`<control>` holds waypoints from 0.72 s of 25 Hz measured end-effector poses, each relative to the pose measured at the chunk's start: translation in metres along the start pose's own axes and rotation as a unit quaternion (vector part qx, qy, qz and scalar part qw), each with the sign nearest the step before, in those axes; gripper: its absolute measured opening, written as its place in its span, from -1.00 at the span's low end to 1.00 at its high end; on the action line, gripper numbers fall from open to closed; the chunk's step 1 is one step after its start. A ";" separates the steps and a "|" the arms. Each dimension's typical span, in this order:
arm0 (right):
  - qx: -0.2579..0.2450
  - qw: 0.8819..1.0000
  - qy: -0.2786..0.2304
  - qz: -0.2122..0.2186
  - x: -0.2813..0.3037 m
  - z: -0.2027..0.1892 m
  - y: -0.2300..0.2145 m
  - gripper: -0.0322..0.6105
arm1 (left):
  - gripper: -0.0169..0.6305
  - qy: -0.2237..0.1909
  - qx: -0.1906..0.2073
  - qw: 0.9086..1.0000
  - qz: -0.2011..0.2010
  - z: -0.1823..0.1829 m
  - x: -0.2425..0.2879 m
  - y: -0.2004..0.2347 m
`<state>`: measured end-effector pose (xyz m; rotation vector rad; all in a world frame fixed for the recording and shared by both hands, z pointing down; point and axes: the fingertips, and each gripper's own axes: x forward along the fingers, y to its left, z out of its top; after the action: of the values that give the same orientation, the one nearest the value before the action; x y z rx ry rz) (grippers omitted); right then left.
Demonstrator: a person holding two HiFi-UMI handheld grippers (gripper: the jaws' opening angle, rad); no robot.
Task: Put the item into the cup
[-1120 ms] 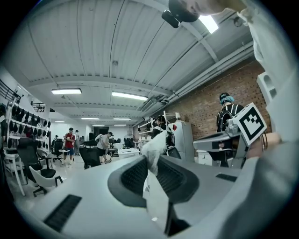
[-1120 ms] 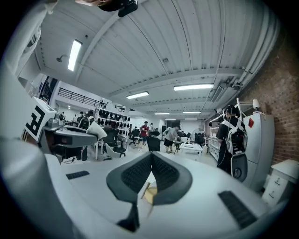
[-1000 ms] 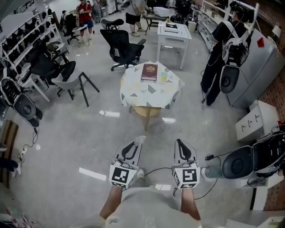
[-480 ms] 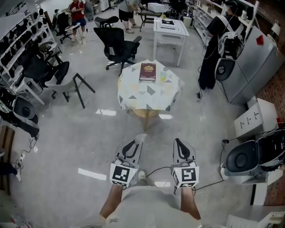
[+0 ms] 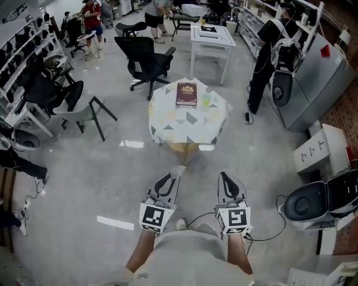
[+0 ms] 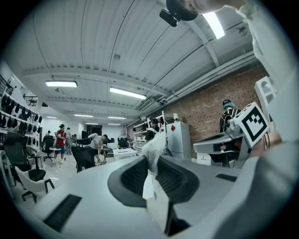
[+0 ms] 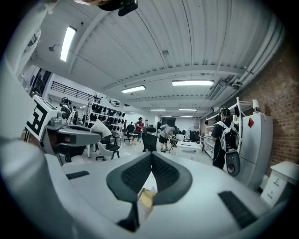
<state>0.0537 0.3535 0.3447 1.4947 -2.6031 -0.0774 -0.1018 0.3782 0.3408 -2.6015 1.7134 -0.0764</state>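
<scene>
My left gripper (image 5: 174, 175) is held low in front of the person's body, shut on a crumpled white item (image 6: 153, 148) that sticks up between its pads; the same item (image 5: 178, 170) shows at the jaw tips in the head view. My right gripper (image 5: 223, 176) is level with it, and its jaws meet at the tips (image 7: 152, 158) with nothing gripped. Ahead stands a round table (image 5: 168, 133) with a patterned cloth. On it are a small pale green cup (image 5: 207, 99) and a dark red book (image 5: 186, 93). Both grippers are well short of the table.
A black office chair (image 5: 144, 57) and a grey chair (image 5: 78, 109) stand to the left of the table. A white desk (image 5: 210, 39) is behind it. Round black units (image 5: 305, 204) and white boxes (image 5: 316, 153) line the right side. People (image 5: 92, 14) stand far back.
The view has crept forward over the floor, so the right-hand equipment has slid past. Both grippers keep the same pose, and the white item stays in the left one.
</scene>
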 end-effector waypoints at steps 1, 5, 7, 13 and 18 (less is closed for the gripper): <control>-0.002 1.000 -0.001 -0.001 0.004 0.001 0.001 -0.88 | -0.78 -0.001 0.000 1.000 -0.001 -0.001 0.002 0.004; -0.001 1.000 0.000 -0.006 0.019 0.000 0.002 -0.88 | -0.77 -0.005 0.000 1.000 -0.002 0.000 0.009 0.018; -0.004 1.000 0.000 -0.007 0.025 0.003 0.002 -0.88 | -0.77 -0.006 -0.001 1.000 -0.002 0.000 0.012 0.023; -0.007 1.000 0.000 -0.008 0.040 -0.001 0.002 -0.88 | -0.78 -0.007 -0.002 1.000 0.001 -0.007 0.021 0.036; -0.009 1.000 -0.004 -0.008 0.052 0.000 -0.006 -0.88 | -0.77 -0.002 -0.001 1.000 0.002 -0.013 0.032 0.040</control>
<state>0.0329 0.3054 0.3494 1.5127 -2.5899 -0.1076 -0.1266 0.3332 0.3529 -2.5982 1.7193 -0.0690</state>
